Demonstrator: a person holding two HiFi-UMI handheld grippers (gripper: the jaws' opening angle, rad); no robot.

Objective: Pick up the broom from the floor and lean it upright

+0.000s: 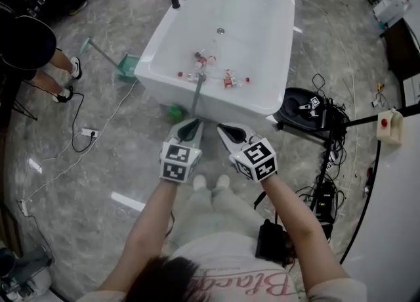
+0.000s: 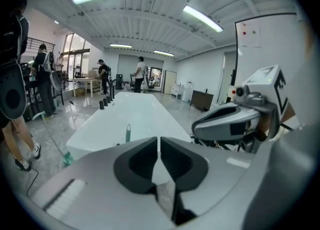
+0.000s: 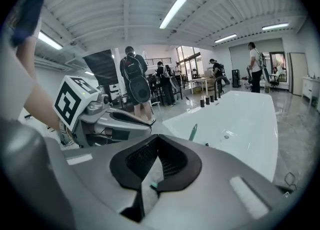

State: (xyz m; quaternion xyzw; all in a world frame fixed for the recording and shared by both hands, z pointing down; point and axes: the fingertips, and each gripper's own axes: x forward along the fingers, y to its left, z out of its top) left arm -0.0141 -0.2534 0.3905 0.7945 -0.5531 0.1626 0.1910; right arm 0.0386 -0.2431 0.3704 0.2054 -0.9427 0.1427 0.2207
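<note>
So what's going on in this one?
A person stands at a white bathtub with a gripper in each hand. The broom leans upright against the tub's near wall, its handle tip showing above the rim, and neither gripper holds it. The left gripper and right gripper hover just short of it, jaws together with nothing between them. A green dustpan lies on the floor left of the tub.

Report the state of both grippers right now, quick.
Left gripper: closed, holding nothing.
Right gripper: closed, holding nothing.
</note>
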